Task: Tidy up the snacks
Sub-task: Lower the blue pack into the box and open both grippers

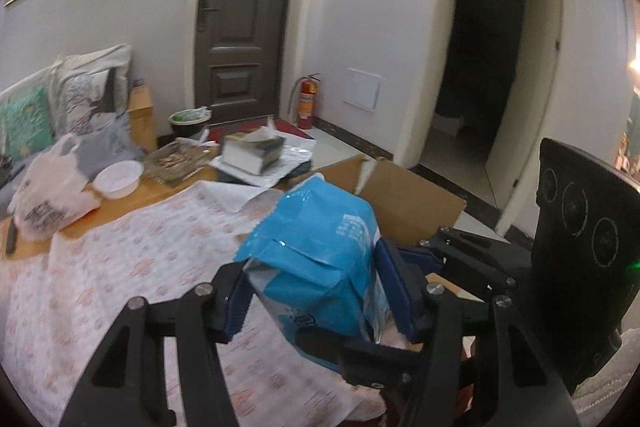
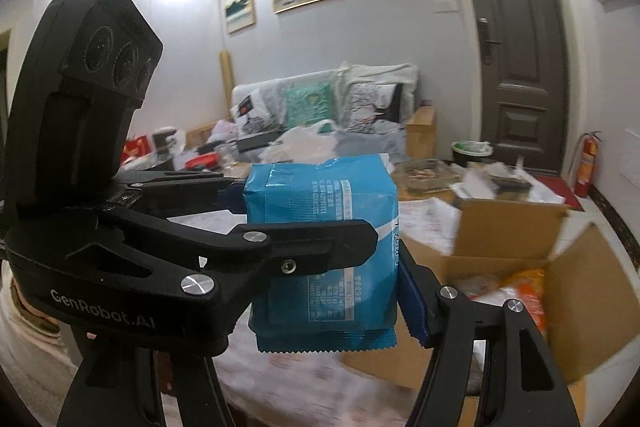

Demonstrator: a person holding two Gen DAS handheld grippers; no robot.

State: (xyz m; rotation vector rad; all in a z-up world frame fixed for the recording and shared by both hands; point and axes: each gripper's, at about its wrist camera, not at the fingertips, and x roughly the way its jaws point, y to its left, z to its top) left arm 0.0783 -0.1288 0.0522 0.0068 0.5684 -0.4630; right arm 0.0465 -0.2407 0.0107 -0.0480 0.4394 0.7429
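The left hand-held gripper [image 1: 316,291] pinches a blue snack pack [image 1: 320,251] between its blue pads, held above the table [image 1: 120,267]. The right hand-held gripper [image 2: 324,279] clamps the same pack from the other side. Beyond it to the right, an open cardboard box [image 2: 576,291] holds orange snack bags [image 2: 528,287].

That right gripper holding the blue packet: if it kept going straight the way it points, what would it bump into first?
Apart from the blue snack packet it already holds together with the left gripper, the right gripper would probably come down onto the patterned tablecloth, beside the open cardboard box. Depth is hard to judge.
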